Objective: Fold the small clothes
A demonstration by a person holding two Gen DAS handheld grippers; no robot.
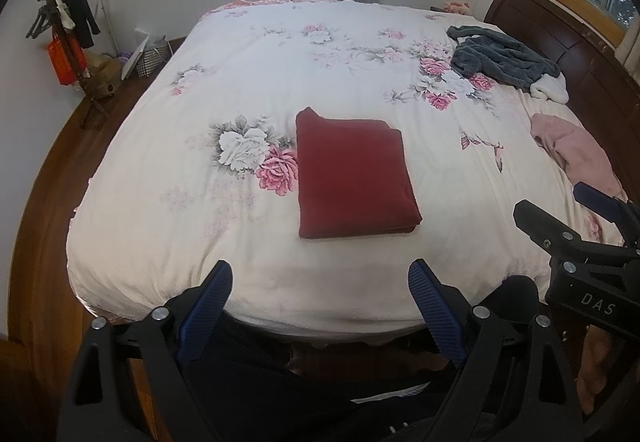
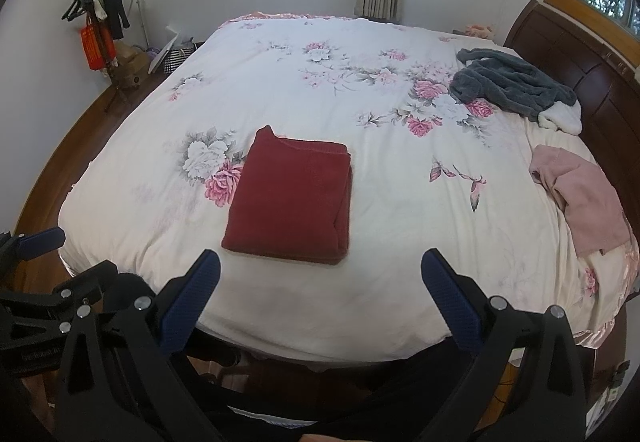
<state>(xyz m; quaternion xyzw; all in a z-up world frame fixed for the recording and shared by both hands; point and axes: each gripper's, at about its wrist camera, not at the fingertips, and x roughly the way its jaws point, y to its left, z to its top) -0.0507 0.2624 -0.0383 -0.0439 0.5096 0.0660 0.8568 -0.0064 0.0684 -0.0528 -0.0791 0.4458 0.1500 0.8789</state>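
The bed (image 1: 248, 90) fills your view, its floral cover smooth across the middle, which reads as the working surface for folding. At its far side, toward one o'clock, a grey robe (image 1: 500, 56) lies crumpled by the headboard (image 1: 576, 54), and at three o'clock a pink garment (image 1: 576, 152) sits loose near the bed's edge; both look like pieces set aside, not yet folded.

The red cloth (image 1: 354, 174) lies at twelve o'clock from you, near the front edge of the bed, folded into a neat flat rectangle with its layered edges to the right and front. I judge this piece done, left central so it stays tidy and out of the way of the others.

Your left hand-held gripper (image 1: 320, 282) hovers over the bed's front edge with jaws spread wide and nothing between them; the red cloth sits just beyond it, straight ahead, not touching. Your right hand-held gripper (image 2: 320, 270) is likewise wide open and empty, with the red cloth at about eleven o'clock, just past its fingertips. The pink garment, at two o'clock from the right one, looks the likeliest next piece.
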